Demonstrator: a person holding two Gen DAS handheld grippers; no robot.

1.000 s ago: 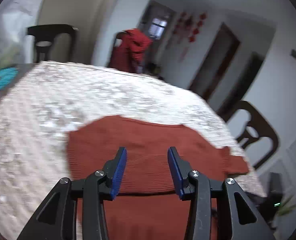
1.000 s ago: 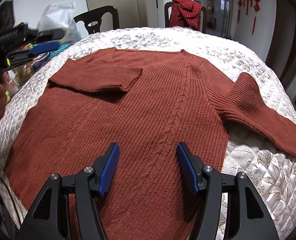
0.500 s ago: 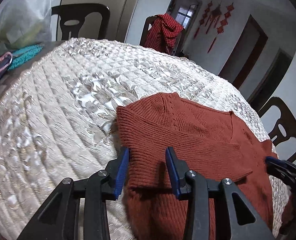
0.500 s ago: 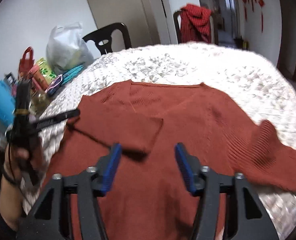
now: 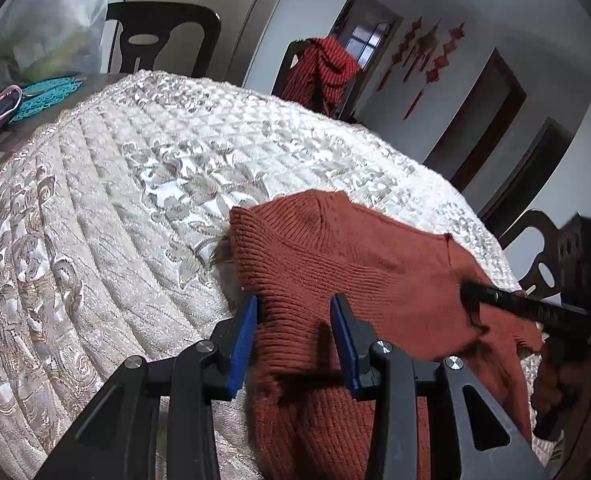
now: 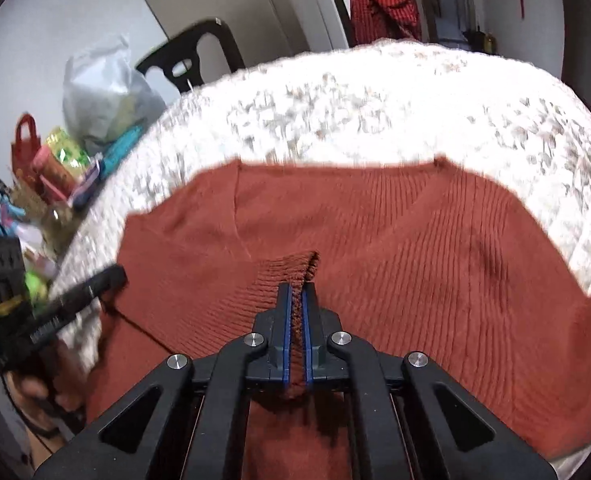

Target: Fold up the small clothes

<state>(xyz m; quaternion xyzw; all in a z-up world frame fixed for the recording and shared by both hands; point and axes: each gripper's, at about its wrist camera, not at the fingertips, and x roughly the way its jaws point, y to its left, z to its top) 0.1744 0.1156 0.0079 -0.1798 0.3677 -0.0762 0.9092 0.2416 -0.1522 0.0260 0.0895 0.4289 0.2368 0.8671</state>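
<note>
A rust-red knit sweater (image 6: 435, 248) lies flat on the quilted white table cover (image 6: 375, 120), its left sleeve folded across the chest. My right gripper (image 6: 295, 294) is shut on that sleeve's ribbed cuff (image 6: 285, 270), which bunches up between the blue pads. In the left wrist view the same gripper (image 5: 473, 294) reaches in from the right. My left gripper (image 5: 293, 314) is open just over the sweater's (image 5: 355, 256) folded shoulder edge, knit lying unbunched between the pads. The right wrist view shows the left gripper (image 6: 109, 278) at the sweater's left edge, a hand (image 6: 39, 392) holding it.
A red checked garment (image 5: 321, 72) hangs on a far chair. A dark chair (image 5: 163, 36) and a plastic bag (image 6: 103, 96) stand at the left, with bags and packets (image 6: 43, 160) beside the table. Another chair (image 5: 535, 248) stands right of the table.
My right gripper moved to the folded sleeve and shut on its cuff. My left gripper came down from the middle of the sweater to its left shoulder edge.
</note>
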